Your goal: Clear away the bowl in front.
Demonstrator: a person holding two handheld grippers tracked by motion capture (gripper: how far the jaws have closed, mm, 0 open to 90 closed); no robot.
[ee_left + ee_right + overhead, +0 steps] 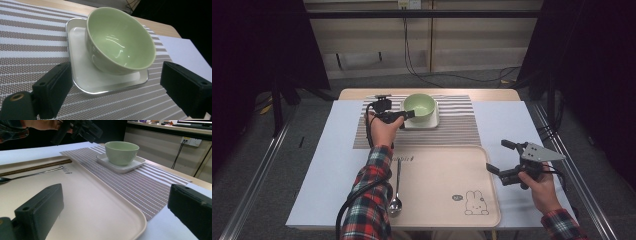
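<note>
- My left gripper (408, 116) hovers beside the green bowl (419, 106) on its white plate (432, 122), jaws apart, nothing gripped yet.
- My right gripper (502, 156) waits spread wide at the tray (442, 200); lifting the bowl is still ahead, I judge.

pale green round bowl (120, 40) at 12 o'clock: glazed ceramic, glossy, smooth. white square saucer (85, 75) under it: glossy, smooth. brown-and-white striped placemat (30, 50): woven, matt, dotted texture. beige rectangular plastic tray (100, 210) at 6 o'clock: matt, smooth. silver spoon (395, 202) at 7 o'clock: shiny metal. black gripper jaws: matt plastic.
</note>
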